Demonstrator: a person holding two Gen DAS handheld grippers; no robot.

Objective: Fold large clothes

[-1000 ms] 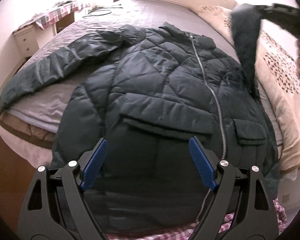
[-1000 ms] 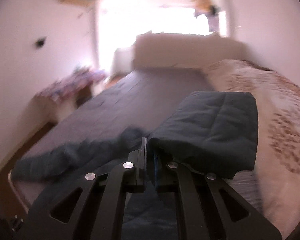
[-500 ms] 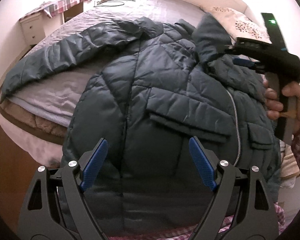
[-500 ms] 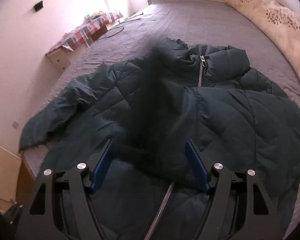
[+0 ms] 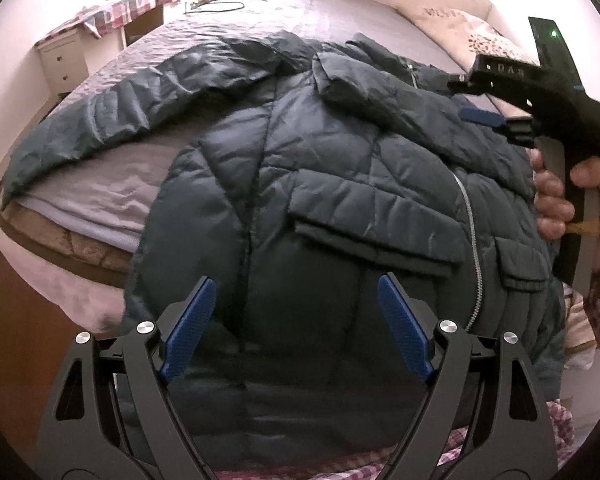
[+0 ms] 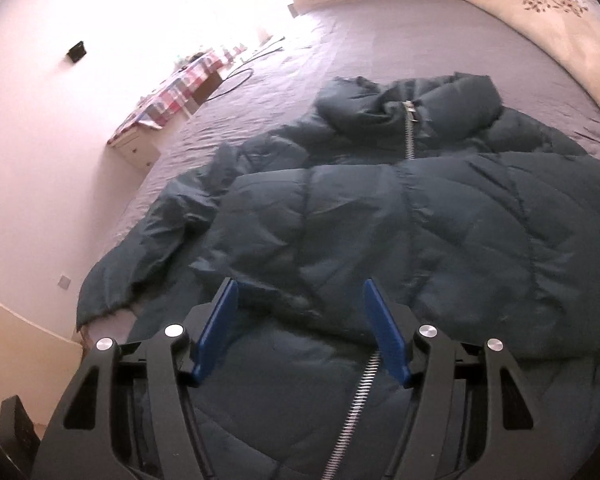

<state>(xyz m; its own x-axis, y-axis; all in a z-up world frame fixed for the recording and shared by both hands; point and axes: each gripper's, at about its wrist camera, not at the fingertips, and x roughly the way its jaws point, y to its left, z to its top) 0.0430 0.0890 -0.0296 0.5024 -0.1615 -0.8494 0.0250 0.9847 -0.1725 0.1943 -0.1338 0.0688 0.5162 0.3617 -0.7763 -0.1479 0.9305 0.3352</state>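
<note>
A dark green quilted puffer jacket [image 5: 340, 200] lies front up on the bed, zipped, and also fills the right wrist view [image 6: 420, 232]. Its right sleeve [image 6: 340, 232] is folded across the chest. Its left sleeve [image 5: 112, 120] stretches out toward the bed's left edge and shows in the right wrist view [image 6: 148, 240]. My left gripper [image 5: 292, 320] is open and empty above the jacket's hem. My right gripper [image 6: 300, 316] is open and empty above the folded sleeve's cuff; it shows in the left wrist view [image 5: 476, 96] at the right, held by a hand.
The jacket lies on a grey bedsheet [image 6: 360, 40]. A cream patterned duvet [image 6: 548, 4] lies along the bed's right side. A nightstand with a plaid cloth [image 5: 112, 20] stands at the left by the wall. A cable [image 6: 240, 76] lies on the sheet.
My right gripper carried the right sleeve over the chest, opened and let it go; the sleeve now lies flat. My left gripper stayed open over the hem, shifting slightly.
</note>
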